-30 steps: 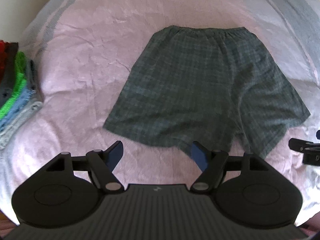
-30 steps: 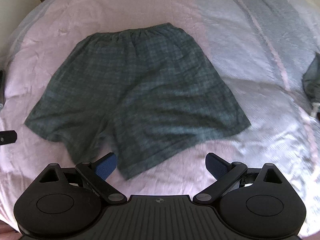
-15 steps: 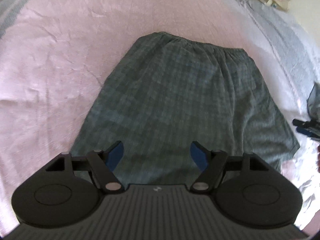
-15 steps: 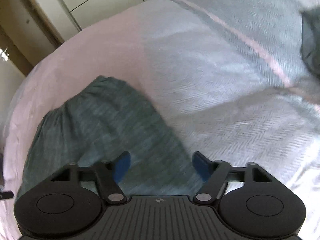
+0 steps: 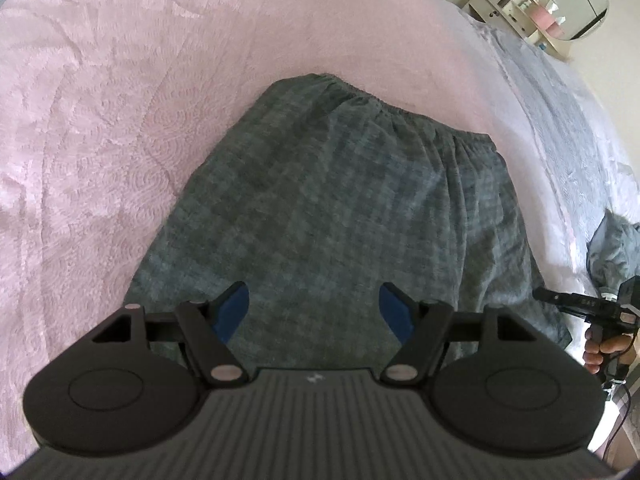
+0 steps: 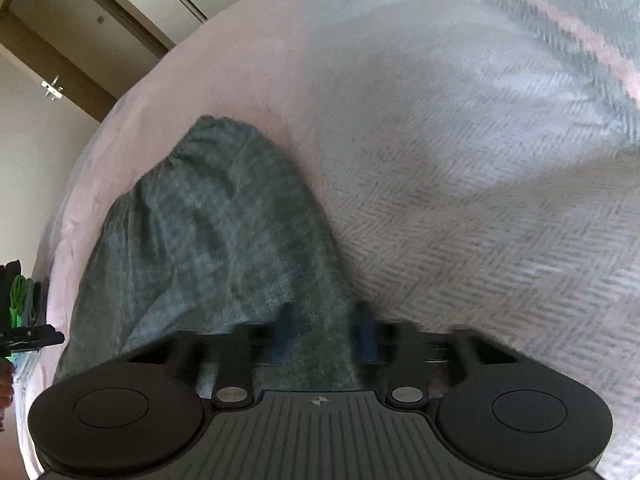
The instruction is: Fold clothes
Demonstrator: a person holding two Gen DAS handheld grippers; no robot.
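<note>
Blue-padded and spread wide, the left gripper (image 5: pixel 313 309) hovers over the near hem of the shorts (image 5: pixel 340 208) with nothing pinched between its fingers. Its jaws stand apart above the dark green plaid cloth, not pressing on it. The right gripper (image 6: pixel 325 330) is blurred with motion and its jaws are closing, with the edge of the shorts (image 6: pixel 208 240) lying between the pads; whether they already pinch the cloth cannot be told. From the left wrist view the right gripper (image 5: pixel 576 304) shows at the right edge, held by a hand (image 5: pixel 600 350). The shorts lie flat on the pink bedspread (image 5: pixel 100 128), hem toward the cameras and gathered waistband on the far side. Beyond them to the right runs a grey herringbone blanket (image 6: pixel 480 184). Further off, a folded pile of clothes (image 6: pixel 20 292) sits at the left edge of the bed, and a small dressing table (image 5: pixel 536 12) stands by the wall.
</note>
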